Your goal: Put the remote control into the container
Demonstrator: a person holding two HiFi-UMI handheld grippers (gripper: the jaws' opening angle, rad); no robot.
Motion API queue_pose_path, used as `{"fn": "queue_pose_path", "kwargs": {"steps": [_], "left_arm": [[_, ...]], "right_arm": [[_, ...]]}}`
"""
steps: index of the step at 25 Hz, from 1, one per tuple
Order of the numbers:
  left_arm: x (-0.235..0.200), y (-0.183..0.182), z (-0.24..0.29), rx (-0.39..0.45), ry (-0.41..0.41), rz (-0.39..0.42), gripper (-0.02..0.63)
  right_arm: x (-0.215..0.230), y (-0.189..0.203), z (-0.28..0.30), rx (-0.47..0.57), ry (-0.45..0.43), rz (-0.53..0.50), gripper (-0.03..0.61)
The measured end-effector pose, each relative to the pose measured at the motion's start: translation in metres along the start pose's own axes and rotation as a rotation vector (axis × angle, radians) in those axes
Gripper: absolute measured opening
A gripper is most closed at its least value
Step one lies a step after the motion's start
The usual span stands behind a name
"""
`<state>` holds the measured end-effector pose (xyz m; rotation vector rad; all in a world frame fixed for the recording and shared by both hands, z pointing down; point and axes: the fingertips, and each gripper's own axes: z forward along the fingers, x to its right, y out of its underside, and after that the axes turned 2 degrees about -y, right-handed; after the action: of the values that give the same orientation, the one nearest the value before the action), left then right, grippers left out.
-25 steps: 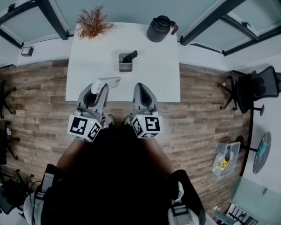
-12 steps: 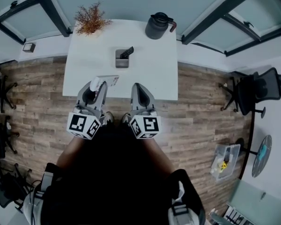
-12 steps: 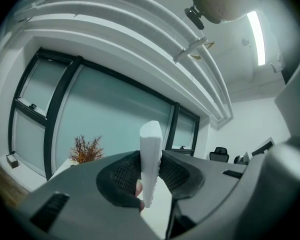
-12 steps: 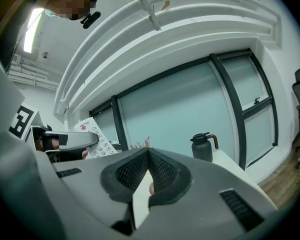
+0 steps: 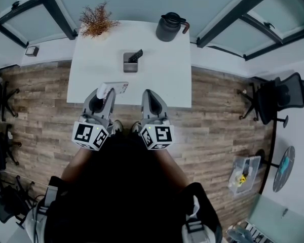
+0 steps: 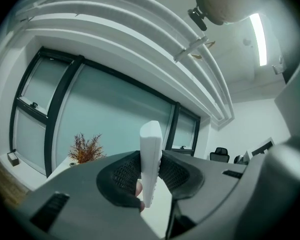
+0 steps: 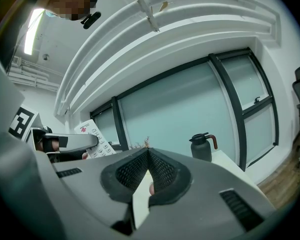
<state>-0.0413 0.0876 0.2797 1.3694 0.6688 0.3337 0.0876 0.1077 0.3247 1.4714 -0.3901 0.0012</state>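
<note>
Wood flooring lies under us, and a white table (image 5: 162,80) stands ahead. Over its near edge, our left gripper (image 5: 105,91) clamps a white remote control (image 5: 115,87) edge-on between its 2 jaws. Our right gripper (image 5: 151,95) hovers beside it, jaws pressed together on nothing. Mid-table sits the grey container (image 5: 130,65), 1 black remote (image 5: 137,55) leaning inside. A dried plant (image 5: 96,22) marks the far left corner, a black jug (image 5: 168,28) the far right.
</note>
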Motion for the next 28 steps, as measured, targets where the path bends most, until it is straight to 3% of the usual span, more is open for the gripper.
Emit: {"fn": "queue_pose_path", "kwargs": {"steps": [28], "left_arm": [[0.034,0.014,0.003,-0.011,-0.067,0.028,0.116]], "right_arm": [[0.024,0.000,-0.021,-0.013,-0.063,0.033,0.005]]}}
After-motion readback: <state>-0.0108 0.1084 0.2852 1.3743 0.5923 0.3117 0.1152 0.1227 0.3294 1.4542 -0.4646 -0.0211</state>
